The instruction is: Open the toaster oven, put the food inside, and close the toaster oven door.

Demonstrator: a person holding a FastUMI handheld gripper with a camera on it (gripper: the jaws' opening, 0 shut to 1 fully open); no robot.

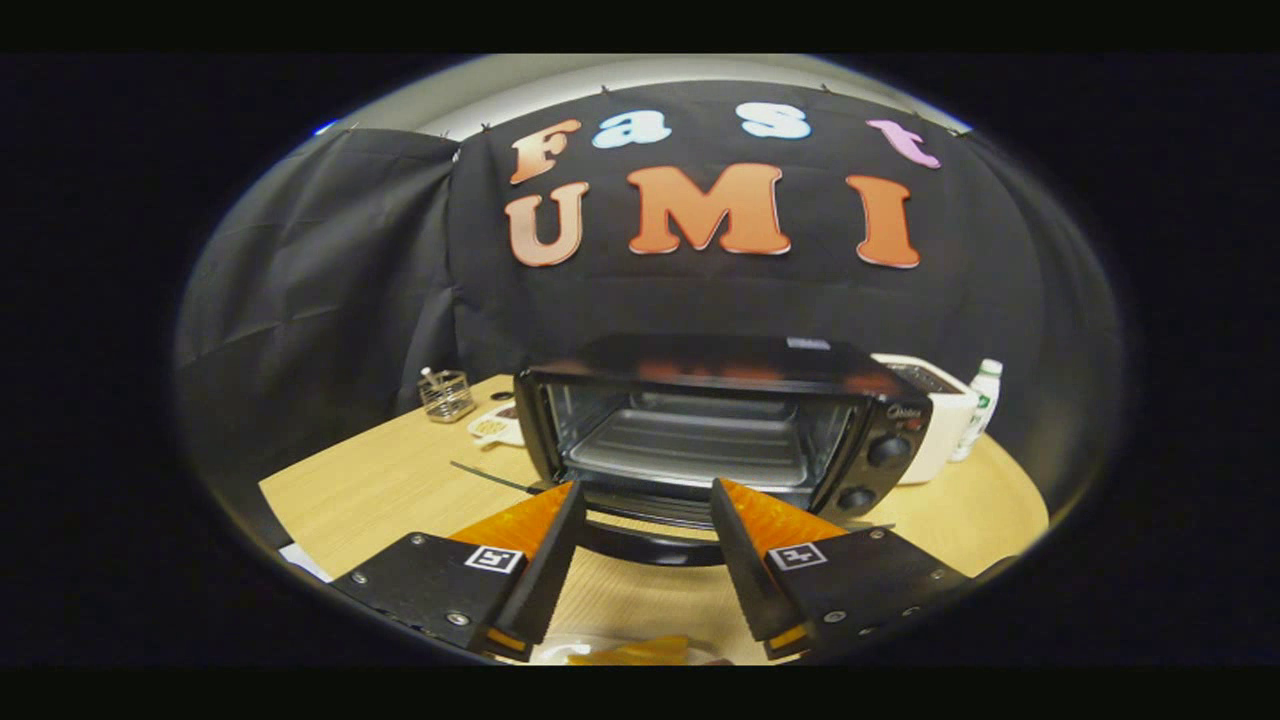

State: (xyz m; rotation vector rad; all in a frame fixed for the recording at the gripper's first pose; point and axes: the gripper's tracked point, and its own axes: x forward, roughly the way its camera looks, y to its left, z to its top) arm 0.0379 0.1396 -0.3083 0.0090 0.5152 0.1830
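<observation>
I see a wooden bench (400,490) against black cloth. My gripper (645,495) is spread, pinching nothing. The toaster oven (720,420) sits mid-bench just ahead, door (650,535) dropped open, rack bare. Yellow food (630,652) lies on a plate beneath my fingers. A wire basket (446,395) stands at the far left edge; a bottle (978,408) far right. Labels unreadable.

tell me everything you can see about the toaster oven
The toaster oven is a black, glossy box standing upright on the wooden table, two round knobs on its right panel. Its door is folded down and open, showing a metal rack inside with no food on it. The tool, open, has its fingertips at the door's front edge. A white appliance sits close behind its right side.
</observation>
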